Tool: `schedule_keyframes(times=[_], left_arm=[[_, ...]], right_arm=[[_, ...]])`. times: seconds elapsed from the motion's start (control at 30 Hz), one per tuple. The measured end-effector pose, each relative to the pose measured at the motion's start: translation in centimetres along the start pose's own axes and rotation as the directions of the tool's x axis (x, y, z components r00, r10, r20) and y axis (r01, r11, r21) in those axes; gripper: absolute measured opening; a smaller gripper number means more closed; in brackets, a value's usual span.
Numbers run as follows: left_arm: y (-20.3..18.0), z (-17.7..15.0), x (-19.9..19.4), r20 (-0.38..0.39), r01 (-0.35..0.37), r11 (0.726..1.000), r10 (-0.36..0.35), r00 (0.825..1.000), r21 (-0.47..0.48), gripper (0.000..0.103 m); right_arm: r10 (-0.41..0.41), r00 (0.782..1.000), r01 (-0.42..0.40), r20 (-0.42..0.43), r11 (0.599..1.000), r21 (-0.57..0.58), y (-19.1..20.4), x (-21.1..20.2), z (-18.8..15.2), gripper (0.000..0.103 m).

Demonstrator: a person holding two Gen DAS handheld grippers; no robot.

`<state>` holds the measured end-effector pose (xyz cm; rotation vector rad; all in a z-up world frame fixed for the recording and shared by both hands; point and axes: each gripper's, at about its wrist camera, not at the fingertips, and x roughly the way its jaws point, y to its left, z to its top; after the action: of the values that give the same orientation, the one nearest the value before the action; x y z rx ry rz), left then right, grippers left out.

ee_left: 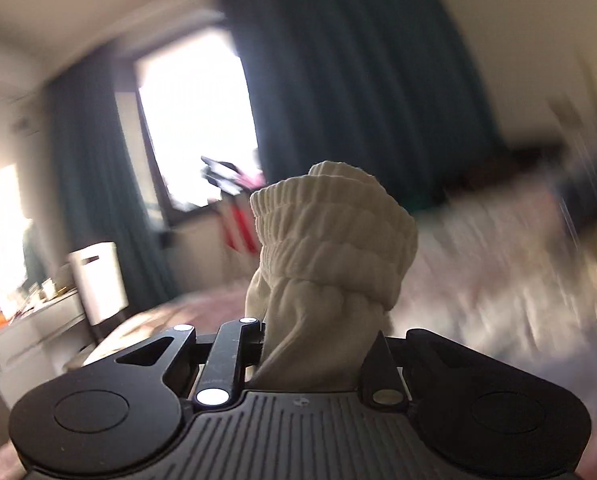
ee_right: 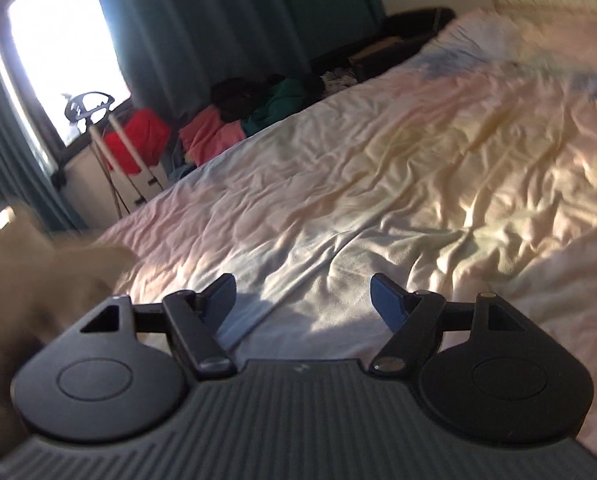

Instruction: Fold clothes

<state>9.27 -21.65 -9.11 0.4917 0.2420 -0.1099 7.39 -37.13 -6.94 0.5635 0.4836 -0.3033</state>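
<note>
A cream garment (ee_left: pixel 330 248) with a ribbed elastic band is bunched up and stands out of my left gripper (ee_left: pixel 322 344), which is shut on its lower part; the cloth hides the fingertips. The left wrist view is blurred all around it. In the right wrist view my right gripper (ee_right: pixel 302 292) hangs open over the crumpled pastel bed sheet (ee_right: pixel 378 160), with nothing between its blue pads (ee_right: pixel 384 300). A blurred beige piece of cloth (ee_right: pixel 26 272) shows at the left edge of that view.
A pile of clothes (ee_right: pixel 258 108) in pink, green and black lies beyond the bed's far side. A red cloth on a stand (ee_right: pixel 138 136) is by the window (ee_right: pixel 58 48), with dark teal curtains (ee_right: pixel 202 20). A white bin (ee_left: pixel 98 280) and desk (ee_left: pixel 30 320) stand left.
</note>
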Motion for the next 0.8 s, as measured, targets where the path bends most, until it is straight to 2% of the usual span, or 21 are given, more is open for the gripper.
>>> schedule_keyframes(times=[0.07, 0.1, 0.17, 0.2, 0.27, 0.3, 0.37, 0.4, 0.5, 0.57, 0.63, 0.7, 0.73, 0.8], left_arm=[[-3.5, -2.5, 1.7, -0.113, 0.091, 0.979, -0.071, 0.991, 0.182, 0.019], [-4.0, -3.0, 1.7, -0.093, 0.076, 0.972, -0.057, 0.994, 0.222, 0.019], [-3.4, -2.6, 1.8, -0.086, 0.066, 0.975, -0.049, 0.995, 0.212, 0.026], [-3.2, -2.1, 1.6, -0.113, 0.095, 0.978, -0.074, 0.991, 0.186, 0.029], [-1.8, -1.5, 1.7, -0.161, 0.157, 0.975, -0.132, 0.978, 0.158, 0.053], [-1.2, -1.2, 1.3, -0.18, 0.18, 0.969, -0.149, 0.972, 0.169, 0.058], [0.3, -0.9, 0.4, -0.222, 0.226, 0.956, -0.183, 0.958, 0.188, 0.093], [1.7, -1.1, -0.3, -0.25, 0.252, 0.949, -0.202, 0.947, 0.187, 0.094], [5.8, -2.1, -2.5, -0.284, 0.282, 0.945, -0.229, 0.931, 0.163, 0.095], [8.7, -3.7, -4.4, -0.284, 0.255, 0.95, -0.198, 0.938, 0.179, 0.095], [11.3, -5.6, -6.0, -0.255, 0.201, 0.956, -0.144, 0.956, 0.214, 0.095], [13.2, -7.3, -6.9, -0.228, 0.172, 0.961, -0.121, 0.966, 0.218, 0.077], [14.1, -8.0, -7.2, -0.21, 0.195, 0.963, -0.155, 0.965, 0.184, 0.07], [15.1, -9.0, -7.9, -0.157, 0.213, 0.967, -0.191, 0.969, 0.142, 0.068]], right_arm=[[0.051, 0.998, -0.05, -0.021, 0.997, 0.061, -0.8, 0.4, 0.0, 0.077], [0.084, 0.996, -0.081, -0.035, 0.993, 0.088, -1.0, 0.6, 0.0, 0.078], [0.151, 0.987, -0.142, -0.059, 0.981, 0.131, -1.1, 1.2, -0.3, 0.078], [0.185, 0.98, -0.173, -0.07, 0.974, 0.148, -1.0, 1.4, -0.4, 0.078], [0.245, 0.966, -0.229, -0.086, 0.959, 0.167, -0.6, 1.9, -0.6, 0.078], [0.272, 0.958, -0.254, -0.093, 0.952, 0.171, -0.4, 2.0, -0.7, 0.078], [0.312, 0.944, -0.293, -0.104, 0.942, 0.167, 0.1, 2.1, -0.8, 0.078], [0.329, 0.938, -0.309, -0.112, 0.936, 0.167, 0.3, 2.1, -0.9, 0.078], [0.38, 0.913, -0.352, -0.151, 0.918, 0.186, 0.8, 2.5, -1.3, 0.078], [0.397, 0.902, -0.363, -0.172, 0.911, 0.197, 1.0, 2.7, -1.6, 0.078], [0.393, 0.899, -0.356, -0.191, 0.912, 0.202, 1.3, 2.8, -1.9, 0.078], [0.386, 0.896, -0.346, -0.218, 0.917, 0.201, 1.6, 3.1, -2.4, 0.078], [0.383, 0.894, -0.343, -0.234, 0.919, 0.193, 1.9, 3.2, -2.8, 0.078], [0.364, 0.892, -0.331, -0.267, 0.93, 0.161, 2.6, 3.4, -3.4, 0.078]])
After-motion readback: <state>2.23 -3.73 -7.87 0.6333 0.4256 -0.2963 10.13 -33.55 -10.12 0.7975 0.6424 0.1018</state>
